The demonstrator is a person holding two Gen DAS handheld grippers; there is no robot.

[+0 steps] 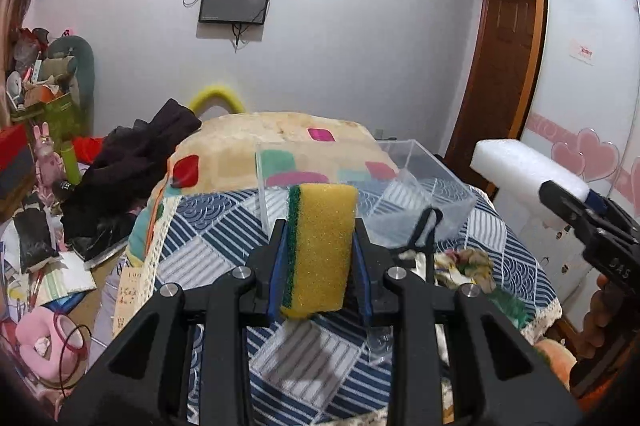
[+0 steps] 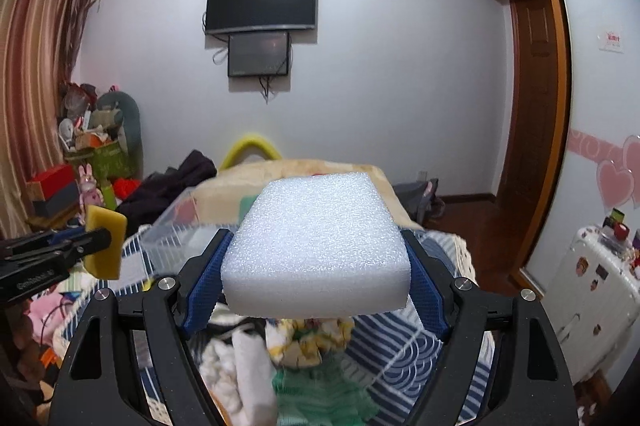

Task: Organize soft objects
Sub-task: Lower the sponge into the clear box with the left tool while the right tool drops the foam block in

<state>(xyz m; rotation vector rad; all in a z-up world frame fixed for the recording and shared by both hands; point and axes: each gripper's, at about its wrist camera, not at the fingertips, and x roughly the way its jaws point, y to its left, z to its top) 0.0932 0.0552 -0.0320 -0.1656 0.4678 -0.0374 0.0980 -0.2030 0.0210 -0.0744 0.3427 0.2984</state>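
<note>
My left gripper (image 1: 319, 234) is shut on a yellow sponge with a green scouring side (image 1: 320, 250) and holds it above the blue patterned cloth, just in front of a clear plastic box (image 1: 424, 186). My right gripper (image 2: 316, 258) is shut on a white foam block (image 2: 316, 246), held in the air to the right of the box. The foam block (image 1: 524, 170) and right gripper also show at the right of the left wrist view. The sponge (image 2: 106, 246) shows at the left of the right wrist view. The clear box (image 2: 176, 226) lies behind the foam.
Soft cloths and towels (image 2: 304, 342) lie on the blue patterned table cover (image 1: 304, 358) below the grippers. A bed with a patchwork blanket (image 1: 248, 142) and dark clothes (image 1: 136, 154) lies behind. Clutter fills the floor at left (image 1: 36, 266). A wardrobe (image 1: 584, 66) stands at right.
</note>
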